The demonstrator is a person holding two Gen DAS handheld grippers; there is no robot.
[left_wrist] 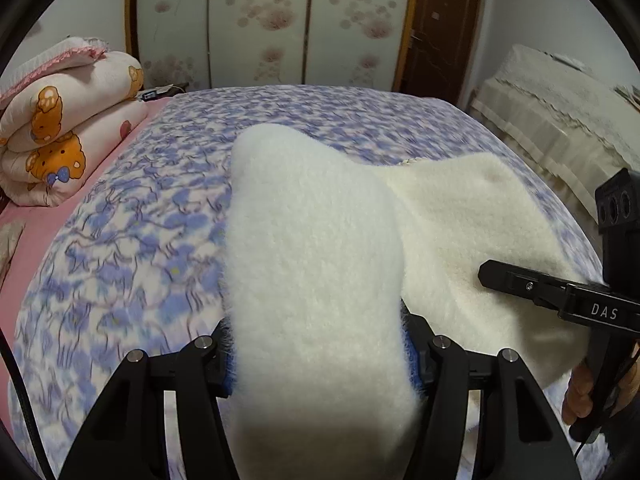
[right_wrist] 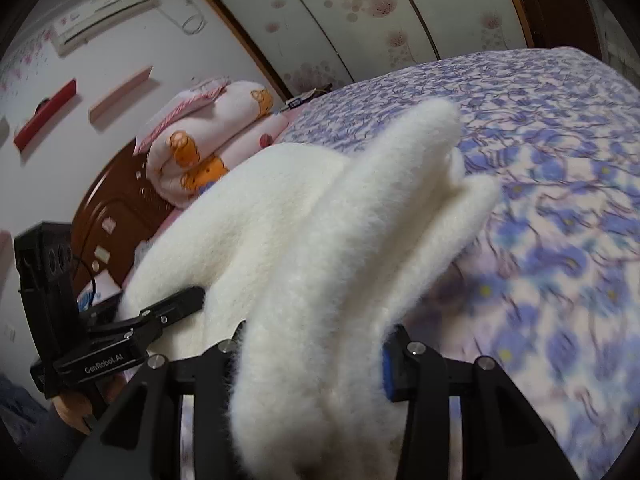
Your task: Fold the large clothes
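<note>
A thick white fleece garment [left_wrist: 312, 240] hangs lifted over the bed [left_wrist: 140, 240], which has a blue-flowered cover. My left gripper [left_wrist: 320, 360] is shut on a bunched fold of it, and the fleece bulges up over the jaws and hides the fingertips. My right gripper [right_wrist: 316, 356] is shut on another fold of the same garment [right_wrist: 304, 220], whose loose end points out over the bed [right_wrist: 560, 200]. The two grippers are side by side. The right one's finger [left_wrist: 520, 286] lies against the fleece at the right of the left wrist view, and the left one's finger [right_wrist: 176, 304] shows at the left of the right wrist view.
A folded bear-print quilt [left_wrist: 68, 128] is stacked at the head of the bed, by a wooden headboard [right_wrist: 116, 208]. Flowered wardrobe doors [left_wrist: 260, 20] stand beyond the bed's far edge. A cloth-covered piece of furniture [left_wrist: 560, 120] stands to the right. A hand [left_wrist: 580, 392] grips the right tool.
</note>
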